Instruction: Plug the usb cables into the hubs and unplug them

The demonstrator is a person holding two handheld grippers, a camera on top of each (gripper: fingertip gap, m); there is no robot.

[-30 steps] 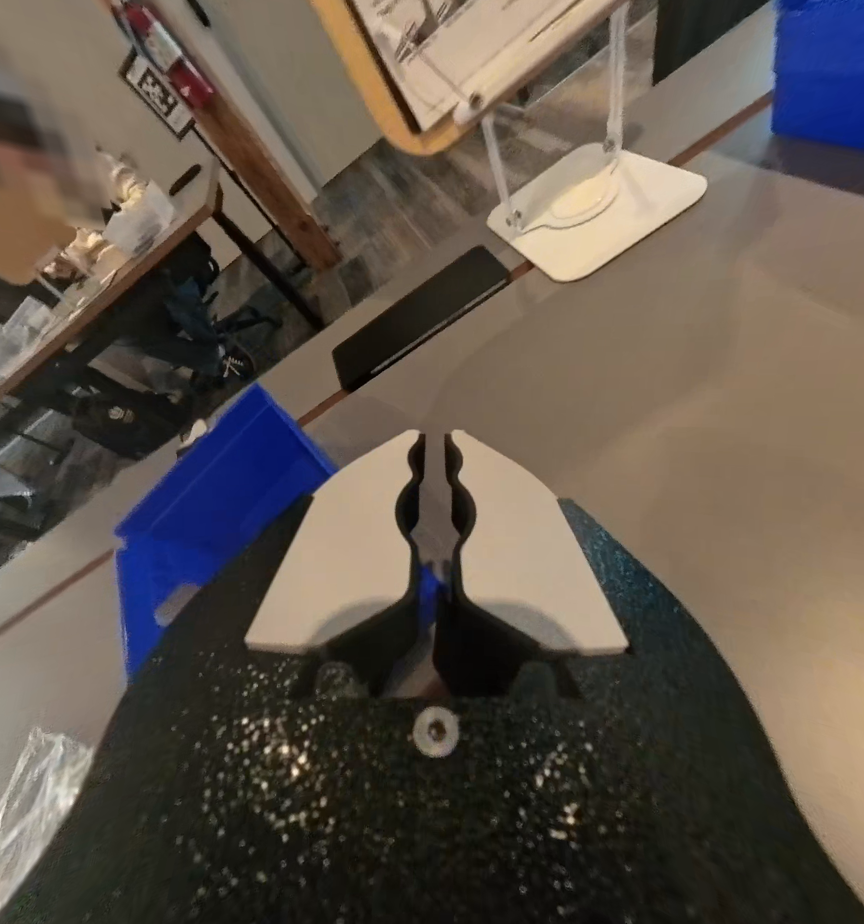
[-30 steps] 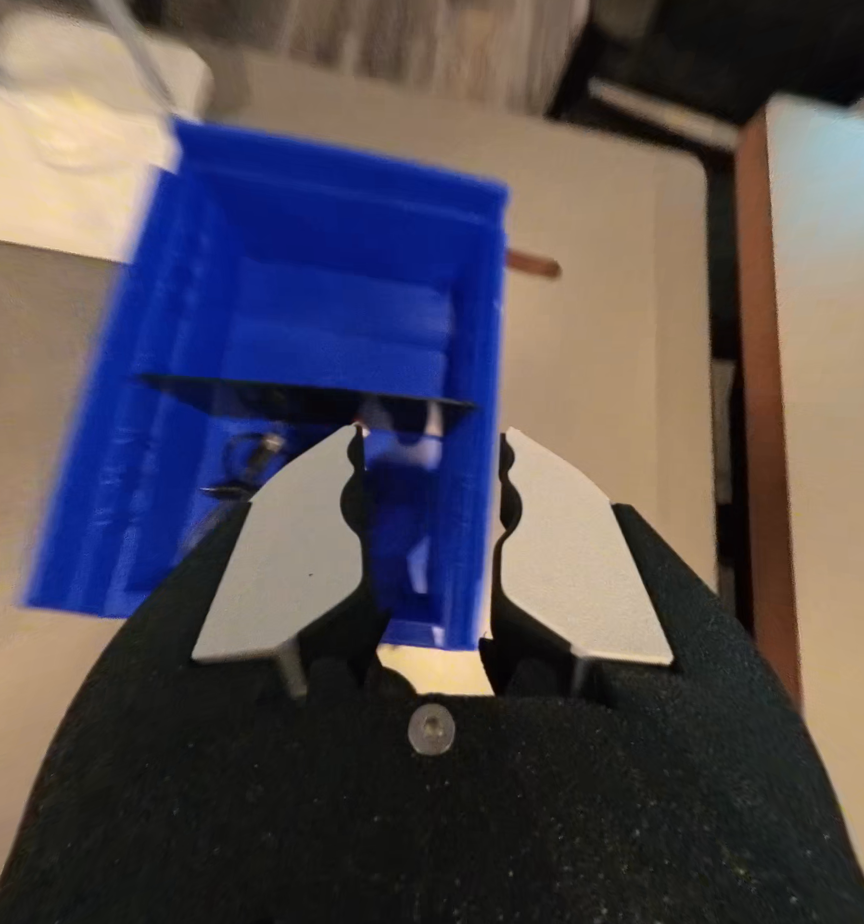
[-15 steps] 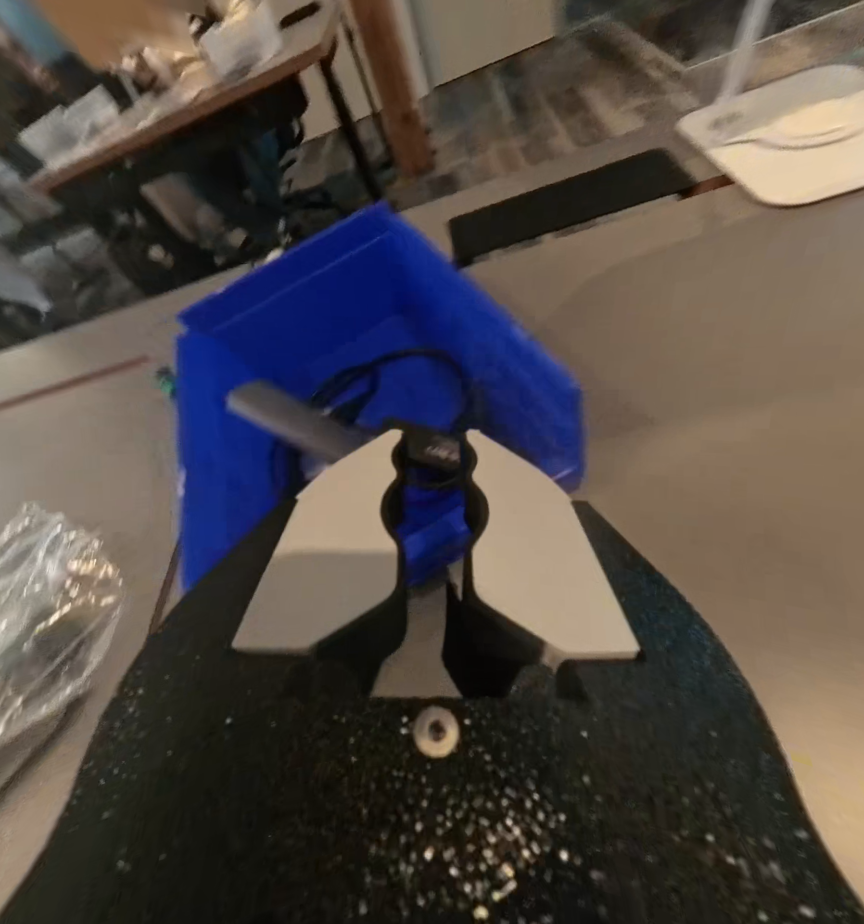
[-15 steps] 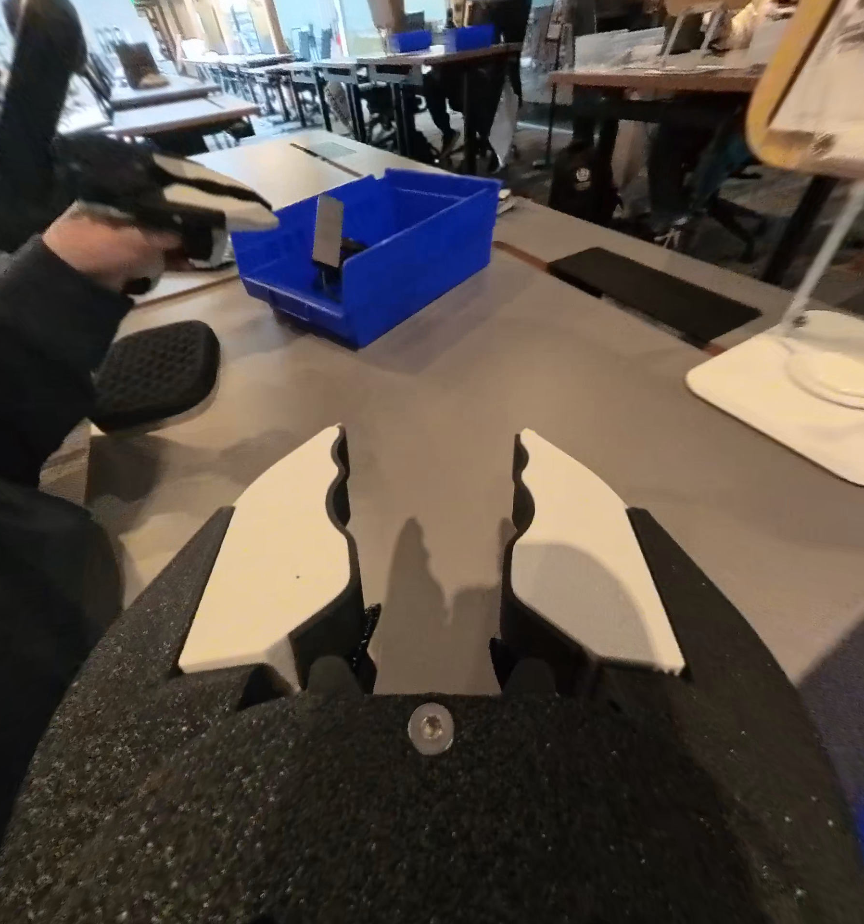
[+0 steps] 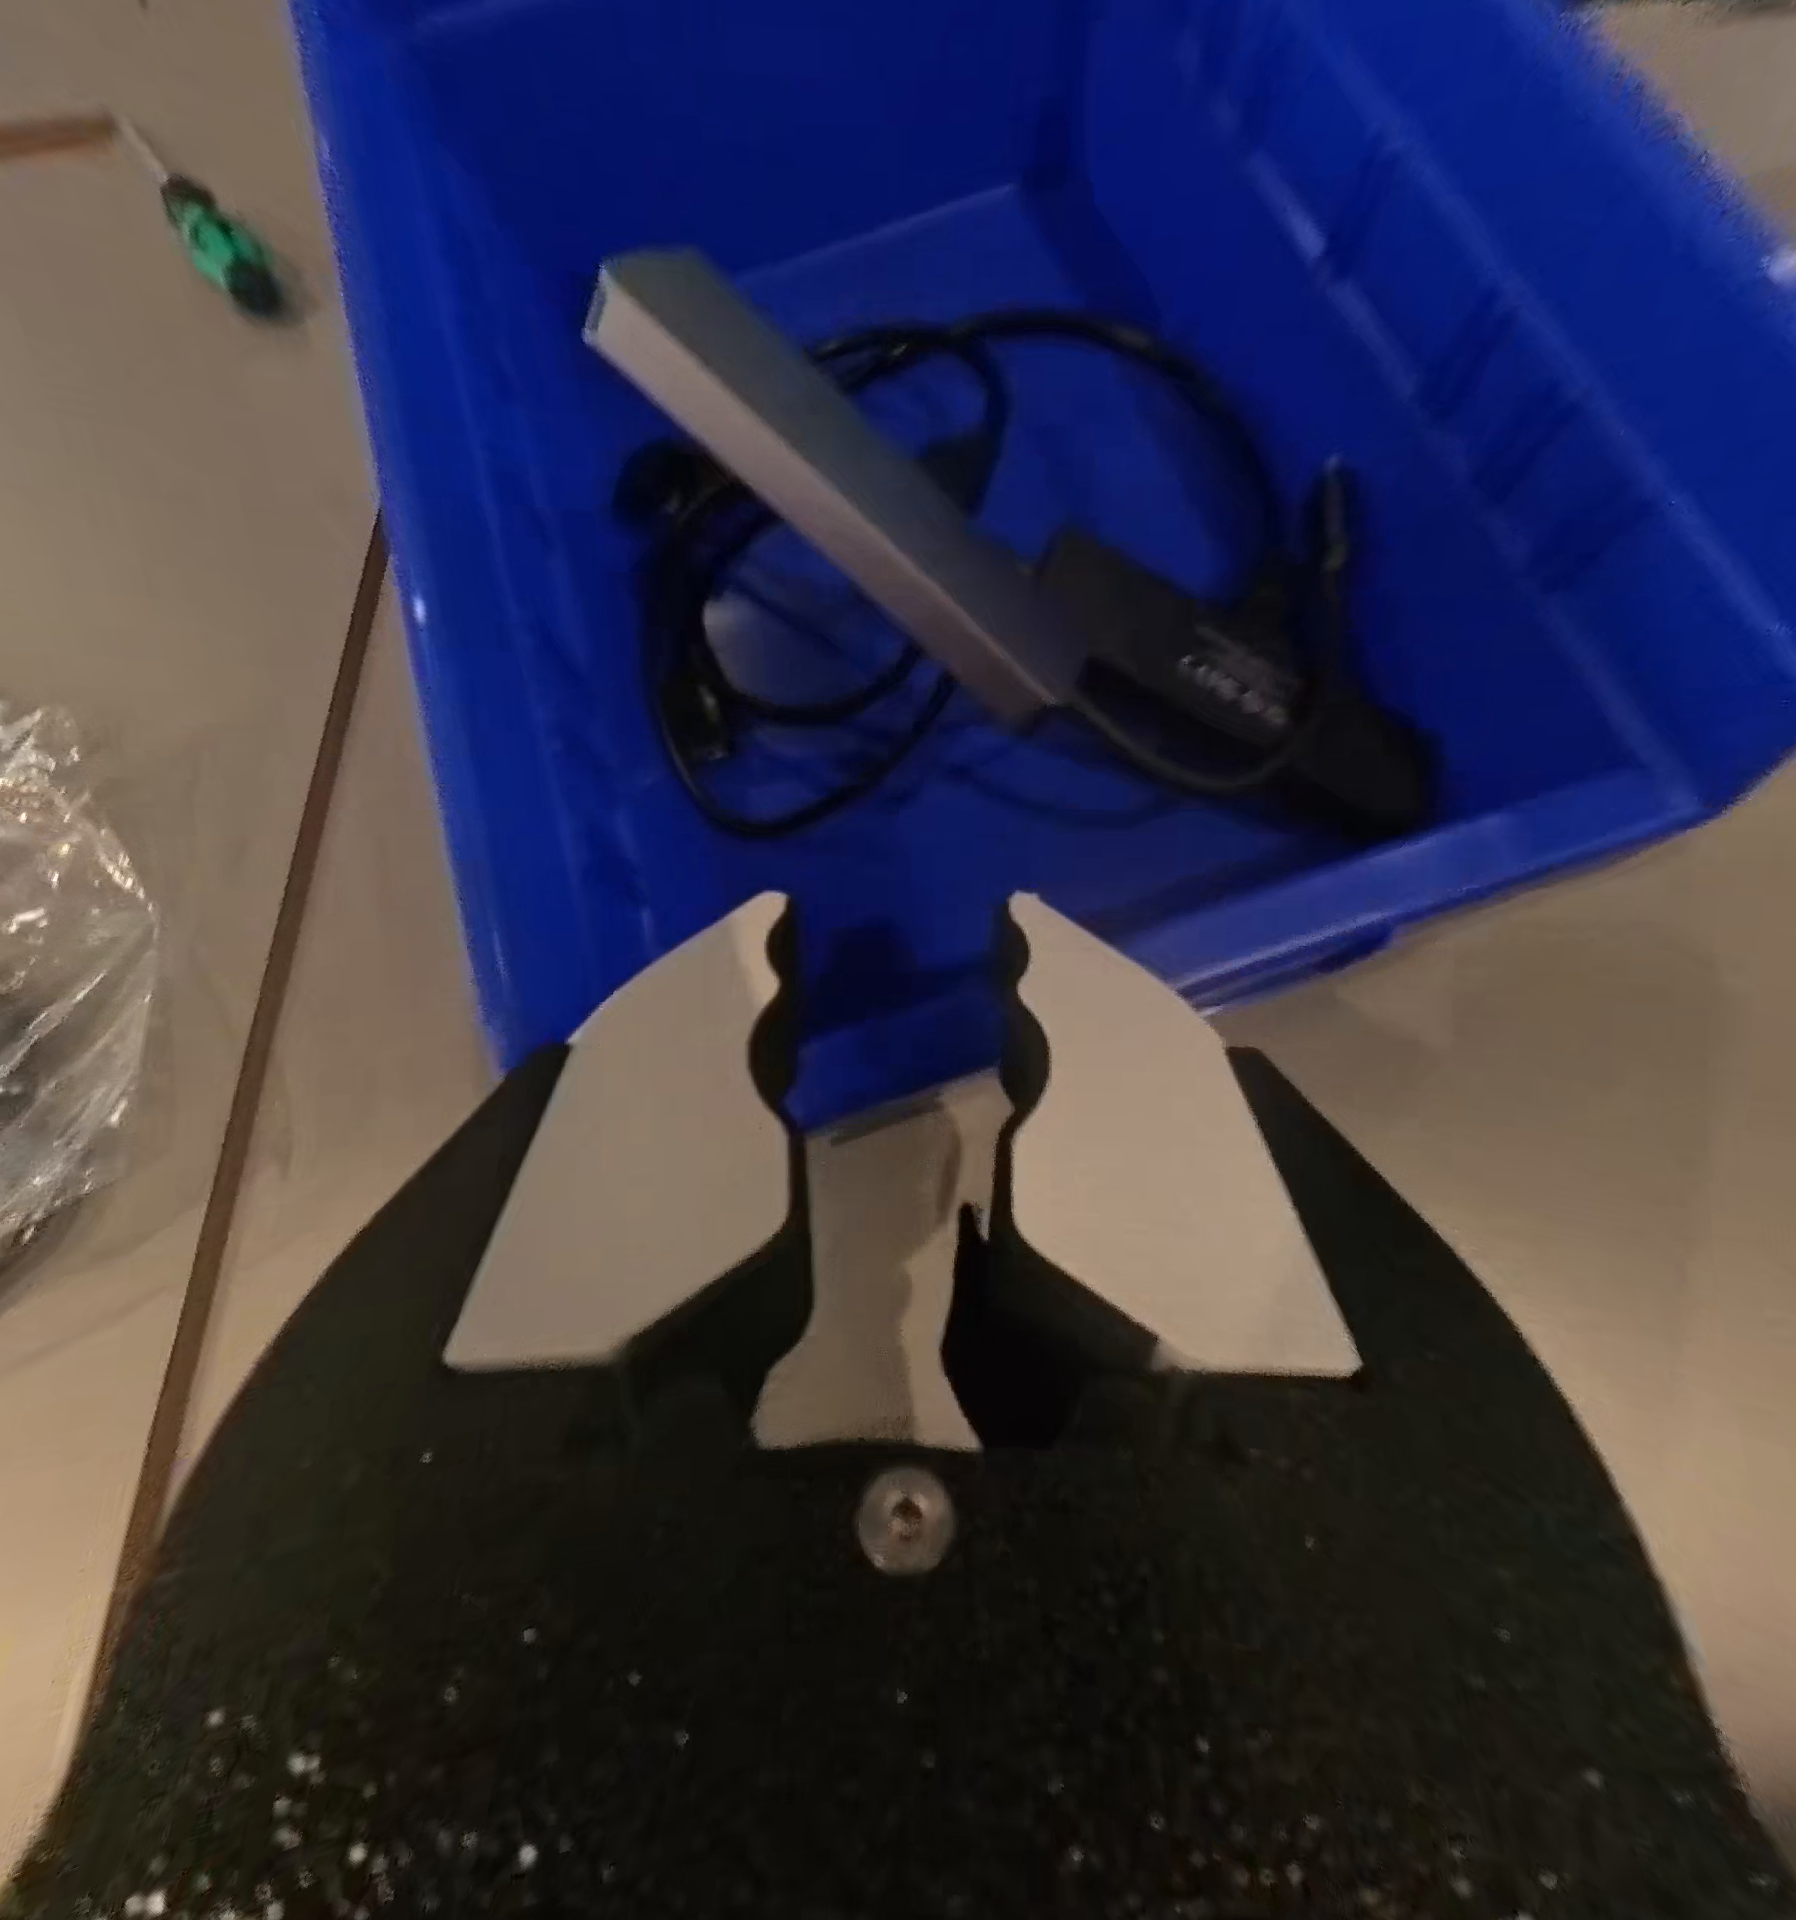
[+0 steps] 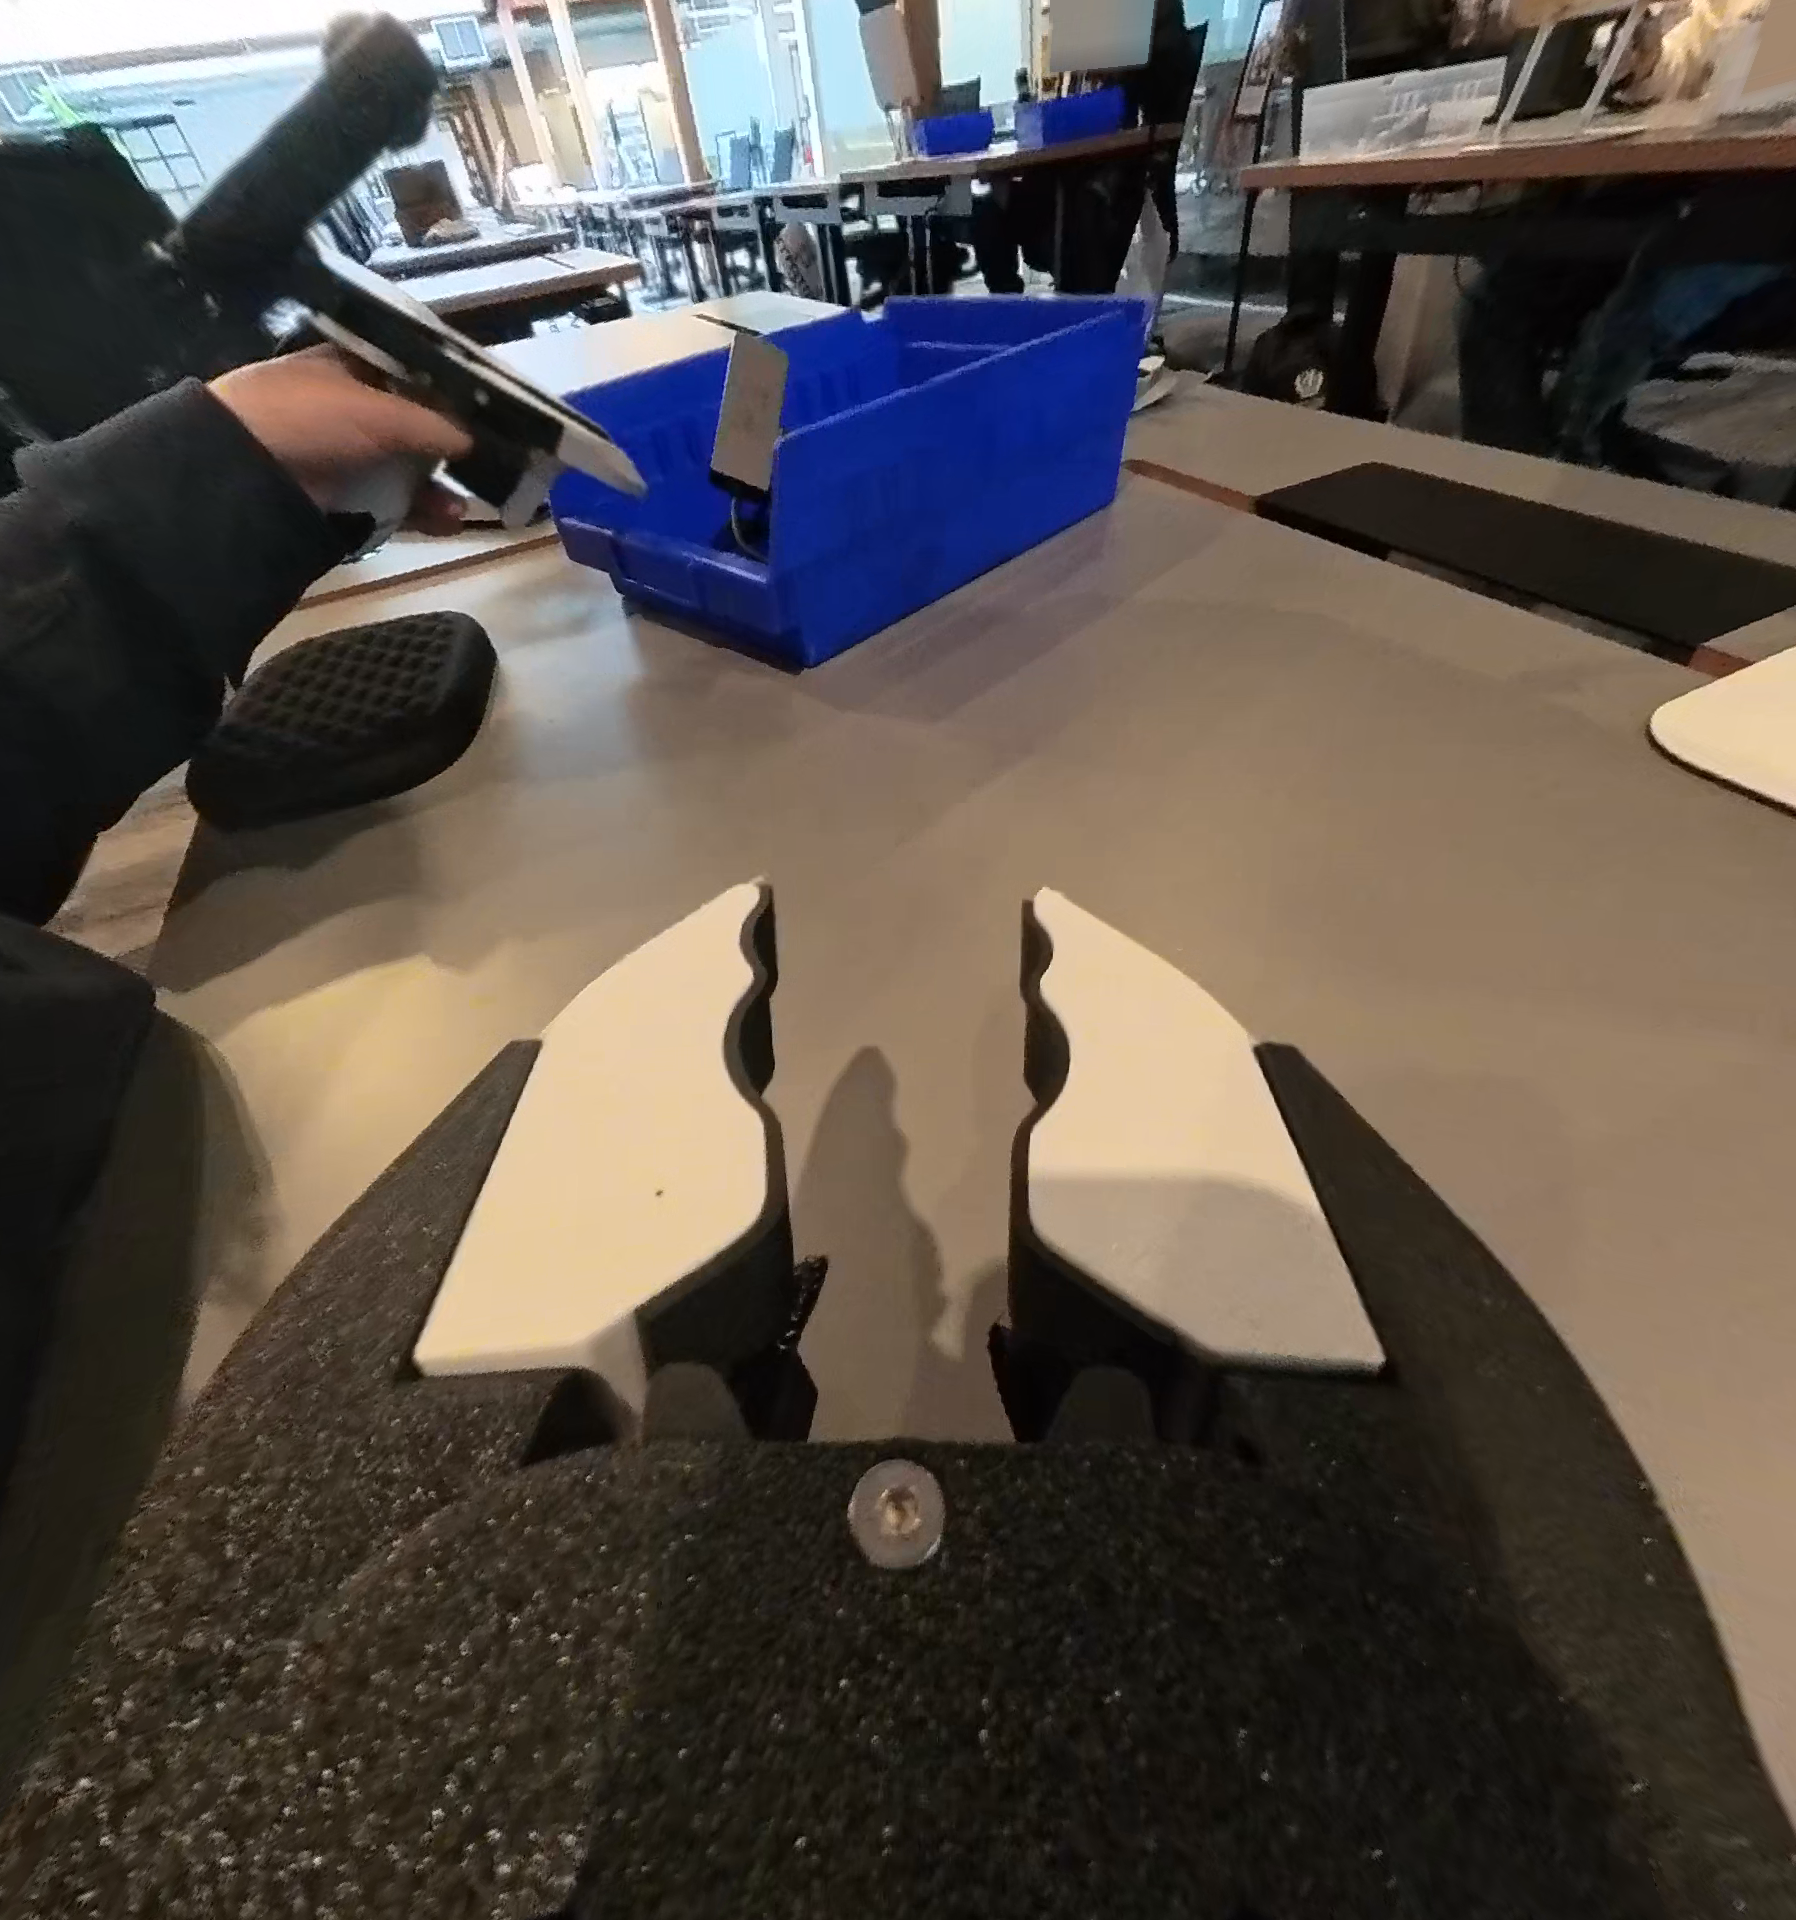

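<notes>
A blue bin point(image 5: 1496, 312) holds a grey USB hub point(image 5: 800, 468) propped up on end, a black hub point(image 5: 1237, 675) and coiled black cables point(image 5: 769, 644). My left gripper point(image 5: 899, 914) is open and empty, just above the bin's near wall. In the right wrist view the bin point(image 6: 925, 488) stands at the far left of the grey table with the grey hub point(image 6: 748, 416) sticking up, and the left gripper point(image 6: 593, 457) hovers at its near end. My right gripper point(image 6: 899, 904) is open and empty, low over the table middle, well away from the bin.
A green-handled screwdriver point(image 5: 219, 239) and a crumpled clear plastic bag point(image 5: 21, 987) lie left of the bin. A black padded rest point(image 6: 343, 707), a black flat pad point(image 6: 1538, 551) and a white stand base point(image 6: 1777, 738) sit on the table. A person's sleeve point(image 6: 94, 582) is at left.
My left gripper moved in over the blue bin, tilted down into it and opened wider. My right gripper swung away from another blue bin to the table middle, staying open.
</notes>
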